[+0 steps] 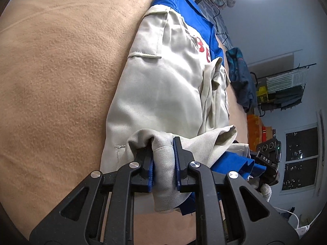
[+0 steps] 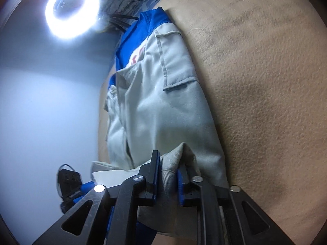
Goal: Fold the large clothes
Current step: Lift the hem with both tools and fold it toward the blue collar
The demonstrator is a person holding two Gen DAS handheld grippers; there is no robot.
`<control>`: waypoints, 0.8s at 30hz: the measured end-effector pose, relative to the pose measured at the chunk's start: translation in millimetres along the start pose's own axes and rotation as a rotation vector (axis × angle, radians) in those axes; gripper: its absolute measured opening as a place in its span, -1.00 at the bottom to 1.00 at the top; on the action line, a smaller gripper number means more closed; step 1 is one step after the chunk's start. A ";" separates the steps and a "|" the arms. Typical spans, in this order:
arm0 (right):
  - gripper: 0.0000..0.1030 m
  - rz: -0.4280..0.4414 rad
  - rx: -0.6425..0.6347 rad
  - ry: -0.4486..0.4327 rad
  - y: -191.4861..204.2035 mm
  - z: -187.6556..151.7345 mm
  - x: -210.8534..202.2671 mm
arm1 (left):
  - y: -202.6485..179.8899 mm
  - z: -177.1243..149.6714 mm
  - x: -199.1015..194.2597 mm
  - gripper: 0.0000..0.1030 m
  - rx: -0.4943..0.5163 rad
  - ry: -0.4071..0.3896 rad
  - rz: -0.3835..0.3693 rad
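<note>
A large beige and blue work jacket [image 1: 163, 85] with red lettering lies lengthwise on a tan blanket [image 1: 61, 81]. My left gripper [image 1: 163, 155] is shut on a bunched fold of its beige near edge. In the right wrist view the same jacket [image 2: 159, 102] stretches away from me, and my right gripper [image 2: 168, 169] is shut on another bunch of the beige near edge. The near edge is lifted off the blanket [image 2: 265, 102] at both grips. Blue fabric [image 1: 235, 166] hangs between the two grippers. The right gripper's body shows in the left wrist view [image 1: 267, 159].
A dark blue-green garment [image 1: 239, 75] lies at the blanket's far edge. A ring lamp [image 2: 71, 10] shines overhead. A rack with folded cloth [image 1: 286, 85], orange boxes [image 1: 255, 130] and a dark window [image 1: 300, 157] stand beyond the surface.
</note>
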State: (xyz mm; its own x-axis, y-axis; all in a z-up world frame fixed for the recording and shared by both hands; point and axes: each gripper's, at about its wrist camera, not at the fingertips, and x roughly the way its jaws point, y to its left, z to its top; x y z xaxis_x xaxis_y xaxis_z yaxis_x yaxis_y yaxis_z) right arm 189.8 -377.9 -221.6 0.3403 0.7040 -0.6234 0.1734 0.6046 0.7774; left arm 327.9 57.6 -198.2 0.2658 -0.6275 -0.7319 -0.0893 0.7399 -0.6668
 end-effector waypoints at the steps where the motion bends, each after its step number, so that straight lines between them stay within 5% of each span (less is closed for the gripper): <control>1: -0.58 0.004 -0.001 -0.002 -0.5 0.1 -2.0 | 1.1 1.6 0.2 -0.67 -0.011 0.008 -0.010; 6: 0.26 0.046 0.003 -0.048 -4.6 4.0 -23.6 | 5.6 9.0 -8.4 -0.49 -0.074 0.036 -0.099; 10: 0.24 0.091 0.010 -0.115 -11.7 9.8 -53.5 | 0.4 13.7 -20.0 -0.14 -0.091 0.008 -0.178; 24: -0.01 -0.082 -0.257 0.027 -7.2 -24.7 -33.2 | -2.2 25.5 -15.2 -0.01 -0.094 0.039 -0.149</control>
State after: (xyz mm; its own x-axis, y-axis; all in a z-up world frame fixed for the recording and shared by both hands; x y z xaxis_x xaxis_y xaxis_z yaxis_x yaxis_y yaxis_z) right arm 154.5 -396.4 -208.5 0.3099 0.6566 -0.6877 -0.0422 0.7320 0.6799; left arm 348.5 71.7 -182.1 0.2454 -0.7387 -0.6278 -0.1414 0.6134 -0.7770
